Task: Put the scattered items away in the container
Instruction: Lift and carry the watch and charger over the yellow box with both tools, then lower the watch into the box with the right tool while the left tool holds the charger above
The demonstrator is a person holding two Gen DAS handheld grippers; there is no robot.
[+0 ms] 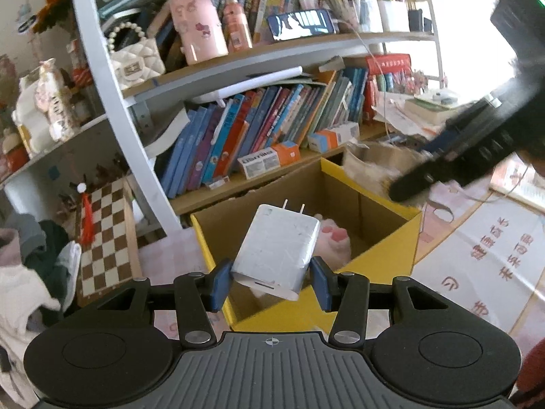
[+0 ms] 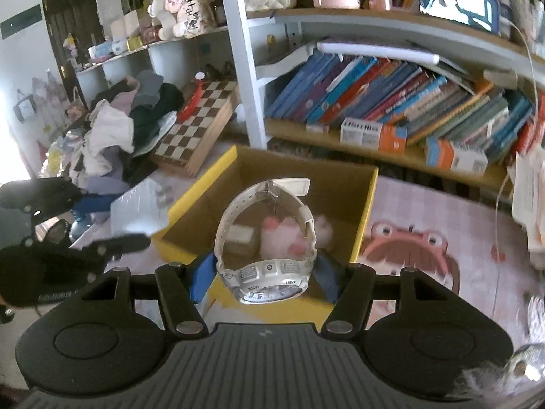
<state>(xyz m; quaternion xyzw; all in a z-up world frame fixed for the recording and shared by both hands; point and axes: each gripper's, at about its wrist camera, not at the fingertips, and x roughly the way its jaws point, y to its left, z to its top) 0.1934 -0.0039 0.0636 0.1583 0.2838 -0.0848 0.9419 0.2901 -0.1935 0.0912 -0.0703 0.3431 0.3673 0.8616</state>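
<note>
My left gripper [image 1: 270,281] is shut on a white plug-in charger [image 1: 277,248], prongs pointing away, held above the near left corner of the open yellow cardboard box [image 1: 385,262]. In the right wrist view my right gripper [image 2: 264,277] is shut on a white digital wristwatch [image 2: 269,248], its strap looping upward, above the near edge of the same box [image 2: 369,204]. Inside the box lie a pink paw-shaped plush [image 1: 335,242] [image 2: 289,238] and a small pale block [image 2: 240,235]. The left gripper with the charger [image 2: 139,209] shows blurred at the left of the right wrist view; the right gripper's dark body [image 1: 453,156] crosses the left view's upper right.
A bookshelf [image 1: 238,126] packed with books and small cartons stands right behind the box. A chessboard [image 1: 102,235] and a heap of clothes [image 2: 112,136] lie to the left. The pink patterned tablecloth [image 2: 425,238] spreads to the right, with stacked papers [image 2: 531,197] at the far right.
</note>
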